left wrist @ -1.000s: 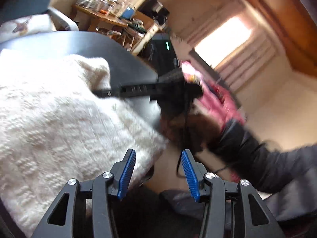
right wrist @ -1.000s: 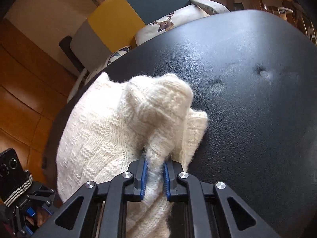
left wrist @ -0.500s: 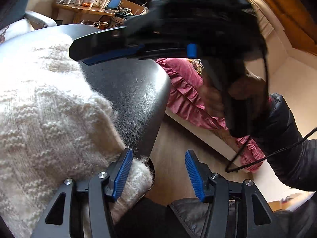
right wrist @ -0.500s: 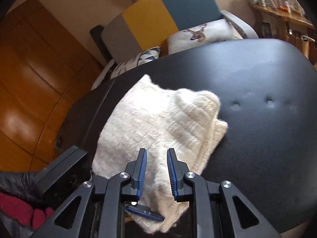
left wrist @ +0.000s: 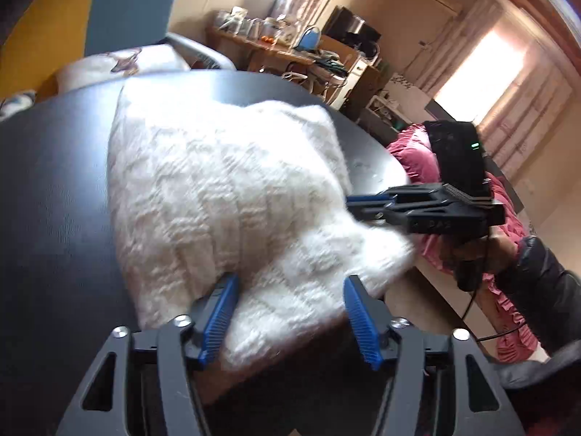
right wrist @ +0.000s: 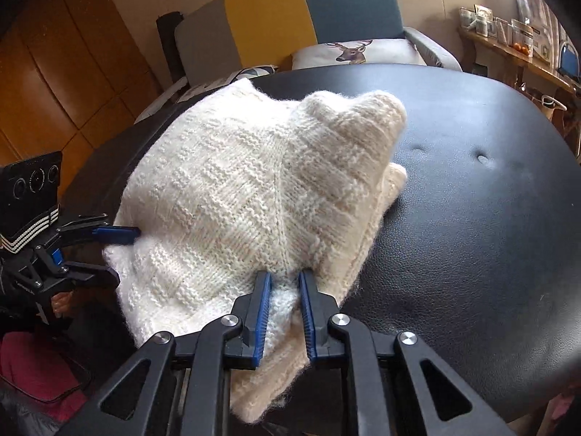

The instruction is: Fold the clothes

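A cream knitted sweater (right wrist: 254, 189) lies bunched and partly folded on a black leather surface (right wrist: 472, 218); it also shows in the left wrist view (left wrist: 218, 189). My right gripper (right wrist: 284, 283) is shut on the sweater's near edge, with knit pinched between its blue pads. It shows in the left wrist view (left wrist: 350, 205) at the sweater's right edge. My left gripper (left wrist: 288, 290) is open, its jaws standing to either side of the sweater's near corner. It also shows in the right wrist view (right wrist: 120, 254) at the sweater's left edge.
A yellow, grey and blue chair (right wrist: 290, 18) with a deer cushion (right wrist: 356, 52) stands behind the black surface. A cluttered wooden shelf (left wrist: 276, 43) is at the back. Pink ruffled fabric (left wrist: 508, 218) lies to the right, beyond the surface's edge.
My right gripper let go of the sweater half a second ago and has closed on its near edge again. My left gripper has come back over the sweater's corner, still open.
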A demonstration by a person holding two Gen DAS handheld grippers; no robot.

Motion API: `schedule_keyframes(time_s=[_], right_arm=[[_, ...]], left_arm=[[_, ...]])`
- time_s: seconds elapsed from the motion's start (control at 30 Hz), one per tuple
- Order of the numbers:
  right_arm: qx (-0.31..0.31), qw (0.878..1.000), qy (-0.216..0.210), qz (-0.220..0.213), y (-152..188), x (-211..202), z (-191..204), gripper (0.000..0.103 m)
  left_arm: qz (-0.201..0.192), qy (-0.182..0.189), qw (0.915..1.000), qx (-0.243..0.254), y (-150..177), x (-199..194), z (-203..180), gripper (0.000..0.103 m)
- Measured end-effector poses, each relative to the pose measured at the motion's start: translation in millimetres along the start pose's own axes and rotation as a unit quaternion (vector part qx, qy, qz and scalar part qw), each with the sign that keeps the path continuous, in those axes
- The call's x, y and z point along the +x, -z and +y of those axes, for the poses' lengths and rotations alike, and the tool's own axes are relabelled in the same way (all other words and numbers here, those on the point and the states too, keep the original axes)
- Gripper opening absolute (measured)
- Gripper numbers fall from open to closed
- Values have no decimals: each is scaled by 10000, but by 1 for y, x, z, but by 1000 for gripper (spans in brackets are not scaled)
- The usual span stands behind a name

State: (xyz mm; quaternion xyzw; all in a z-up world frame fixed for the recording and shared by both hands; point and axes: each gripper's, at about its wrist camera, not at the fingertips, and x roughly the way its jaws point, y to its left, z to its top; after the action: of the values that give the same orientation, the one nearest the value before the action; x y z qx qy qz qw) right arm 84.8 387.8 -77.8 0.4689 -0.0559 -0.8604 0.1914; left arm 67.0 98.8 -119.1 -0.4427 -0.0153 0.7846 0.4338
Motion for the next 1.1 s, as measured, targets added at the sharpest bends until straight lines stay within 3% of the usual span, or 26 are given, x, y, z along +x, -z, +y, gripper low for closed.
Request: schedule_keyframes(time_s=[0.1,0.2,0.3,0.43,0.57,0.67,0.77,0.97,1.1], right_arm=[[223,9997,-44,-21,-1,-1,-4,15],[813,9959,-384,-11,-11,-17,-15,17],[783,9958,-266,-390,-33,-40,-14,22],[579,9963,-135,-620,-74,-37,-9,23],[451,9979,362,-302,-105,0,-13,23],[471,9945,880,316,-100,39,-31,20],[620,9953,747,15,-80,41,-46,20],[816,9942,693,-137,-74,37,-53,20],[1241,9907,506,-235,-75,25,-58,22]], left_arm=[[-111,-293,9992,241,2,3,-13,59],[-269,-152,9995,77,-4,-4,-19,59],[-607,-104,9981,-28,-25,-28,-13,64],[-737,-730,9945,143,-51,-30,5,66],[-443,-1386,9891,219,-68,-14,21,66],[-224,-1618,9862,259,-70,4,26,66],[-194,-1677,9855,176,-66,19,27,66],[-326,-1778,9835,80,-60,21,25,68],[-611,-1320,9889,-317,-61,-4,35,68]])
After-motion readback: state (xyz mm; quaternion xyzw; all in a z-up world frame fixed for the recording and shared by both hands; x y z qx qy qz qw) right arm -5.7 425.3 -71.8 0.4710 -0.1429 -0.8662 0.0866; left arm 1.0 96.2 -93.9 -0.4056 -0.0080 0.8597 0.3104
